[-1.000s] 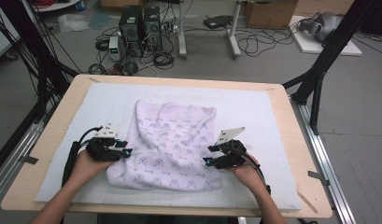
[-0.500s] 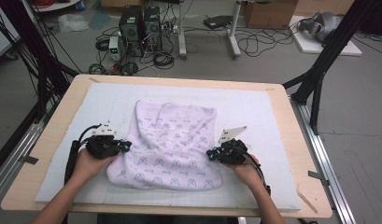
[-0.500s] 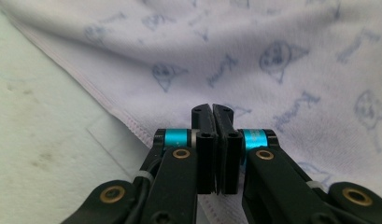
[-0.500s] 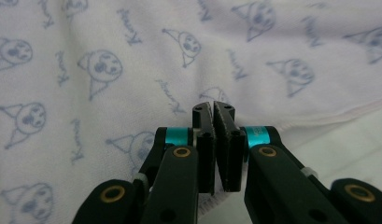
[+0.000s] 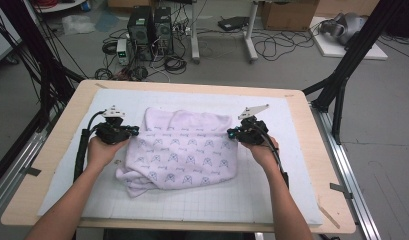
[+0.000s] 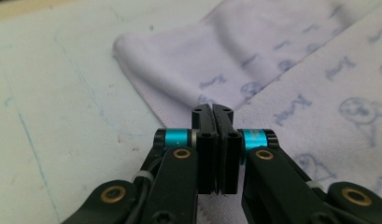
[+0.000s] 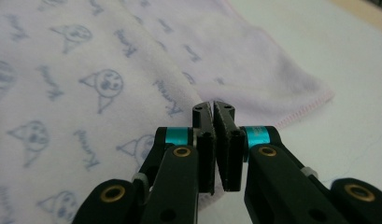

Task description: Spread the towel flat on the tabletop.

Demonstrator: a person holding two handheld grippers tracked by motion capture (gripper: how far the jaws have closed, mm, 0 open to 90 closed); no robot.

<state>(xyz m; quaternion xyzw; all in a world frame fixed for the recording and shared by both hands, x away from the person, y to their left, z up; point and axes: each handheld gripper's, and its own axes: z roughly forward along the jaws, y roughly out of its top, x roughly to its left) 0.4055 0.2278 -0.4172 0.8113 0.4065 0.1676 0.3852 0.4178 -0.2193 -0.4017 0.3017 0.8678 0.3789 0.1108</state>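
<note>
A pale lilac towel printed with small cat faces lies partly folded on the white gridded mat. My left gripper is at the towel's left edge, with its jaws pressed together on the top layer of cloth. A lower layer of the towel lies flat beyond the tips of the left gripper. At the towel's right edge my right gripper is shut on the upper layer. A stitched hem shows just past the tips of the right gripper. A loose rolled lip of towel sits at the near left.
The mat covers most of a wooden table. Black frame posts stand at both sides, and metal rails run along the table's flanks. Computer towers and cables lie on the floor beyond the far edge.
Both grippers moved away from the person, carrying the towel's upper layer toward its far edge. The towel's near edge has drawn back with them.
</note>
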